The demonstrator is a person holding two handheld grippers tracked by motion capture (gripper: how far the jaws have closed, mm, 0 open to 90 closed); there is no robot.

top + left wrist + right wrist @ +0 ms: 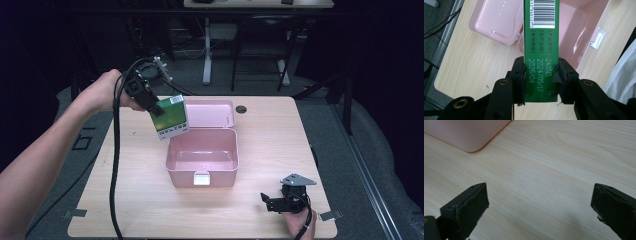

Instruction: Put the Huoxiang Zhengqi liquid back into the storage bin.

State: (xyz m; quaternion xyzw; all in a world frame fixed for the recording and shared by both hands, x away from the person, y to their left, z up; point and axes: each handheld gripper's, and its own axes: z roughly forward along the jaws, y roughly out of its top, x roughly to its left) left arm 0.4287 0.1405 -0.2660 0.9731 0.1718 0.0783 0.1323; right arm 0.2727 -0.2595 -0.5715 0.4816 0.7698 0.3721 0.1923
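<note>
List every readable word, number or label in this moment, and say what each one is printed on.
All on the narrow side of the green box held in the left gripper:
"240515"
"2024/05/17"
"2026/04"
Barcode digits, partly cut off: "455 900127"
Three bracketed Chinese field labels beside the dates: too small to read surely.
White label on the green box's face in the high view: too blurred to read.
Pink box: no text visible.

A light wooden table (pixel 260 210) stands on grey floor (pixel 370 150) in a dark room. Behind it stands a white-legged desk (pixel 207 55), with dark chair frames (pixel 260 50) and cables beside it.
</note>
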